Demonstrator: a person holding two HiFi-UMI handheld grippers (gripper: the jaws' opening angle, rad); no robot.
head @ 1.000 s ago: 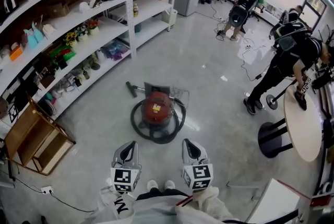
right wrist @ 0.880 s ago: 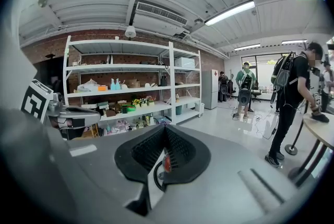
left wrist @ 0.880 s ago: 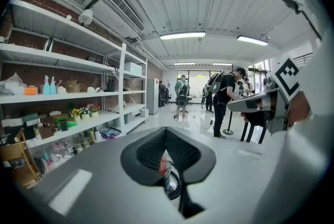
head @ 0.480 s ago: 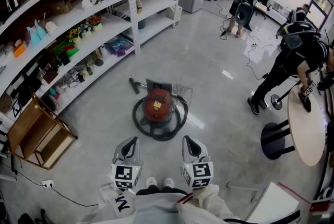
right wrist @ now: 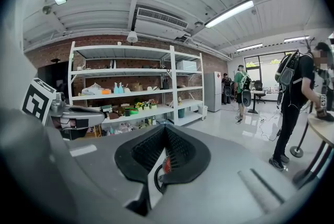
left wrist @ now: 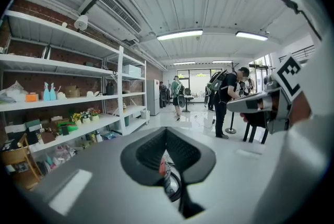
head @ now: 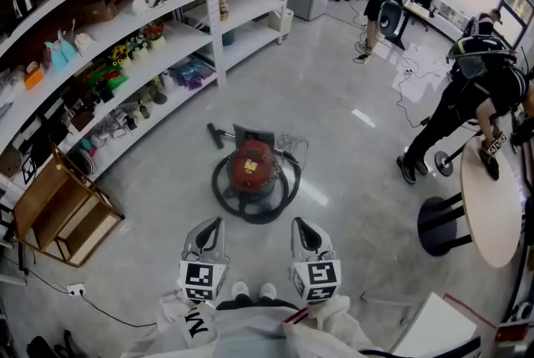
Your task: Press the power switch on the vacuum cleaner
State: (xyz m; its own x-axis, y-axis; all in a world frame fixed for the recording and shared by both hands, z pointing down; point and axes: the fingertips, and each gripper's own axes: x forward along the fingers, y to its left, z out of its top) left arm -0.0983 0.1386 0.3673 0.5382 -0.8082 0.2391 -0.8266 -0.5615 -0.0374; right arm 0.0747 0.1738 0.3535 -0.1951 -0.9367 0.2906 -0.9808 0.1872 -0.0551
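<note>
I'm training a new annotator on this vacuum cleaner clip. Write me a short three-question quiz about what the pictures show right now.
1. True or false: the left gripper is touching the vacuum cleaner.
2. The black hose lies: A) coiled round the vacuum cleaner; B) stretched out straight, away from it; C) lifted up by a gripper.
3. Fill in: the right gripper has its jaws ____, with nothing held between them.

Key: 1 false, as both grippers are held back near the person; 2 A; 3 shut.
</note>
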